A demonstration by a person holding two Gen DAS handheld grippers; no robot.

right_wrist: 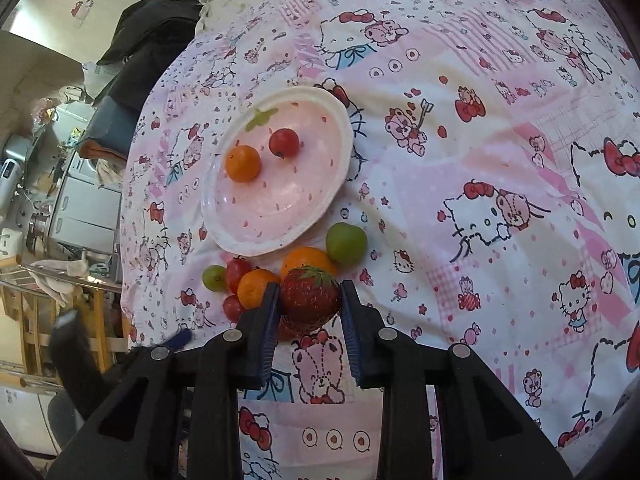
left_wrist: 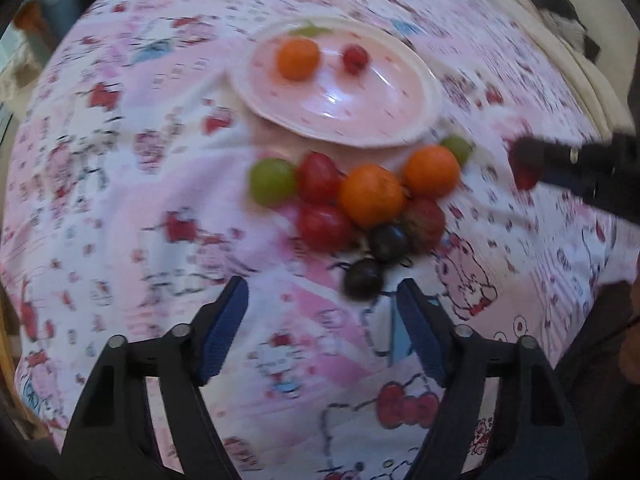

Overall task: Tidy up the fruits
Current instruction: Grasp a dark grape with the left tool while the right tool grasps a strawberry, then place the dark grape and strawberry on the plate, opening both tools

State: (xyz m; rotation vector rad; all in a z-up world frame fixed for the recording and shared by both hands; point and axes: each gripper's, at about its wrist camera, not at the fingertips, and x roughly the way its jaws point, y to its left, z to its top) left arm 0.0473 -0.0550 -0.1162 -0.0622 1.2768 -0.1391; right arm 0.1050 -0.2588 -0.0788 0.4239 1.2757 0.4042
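Note:
A pink plate (left_wrist: 404,96) (right_wrist: 328,128) lies on the patterned cloth and holds an orange (left_wrist: 298,59) (right_wrist: 242,163) and a small red fruit (left_wrist: 355,58) (right_wrist: 283,143). A cluster of fruit lies in front of it: oranges (left_wrist: 372,195), red tomatoes (left_wrist: 318,176), green fruit (left_wrist: 272,181) (right_wrist: 346,242) and dark grapes (left_wrist: 363,279). My left gripper (left_wrist: 322,300) is open, just short of the dark grapes. My right gripper (right_wrist: 308,300) is shut on a strawberry (right_wrist: 310,294) above the cluster; it also shows at the right of the left wrist view (left_wrist: 532,164).
The Hello Kitty cloth (right_wrist: 480,200) covers the whole surface. A dark bundle of clothing (right_wrist: 152,36) lies at the far edge. Shelves and appliances (right_wrist: 60,200) stand beyond the left edge.

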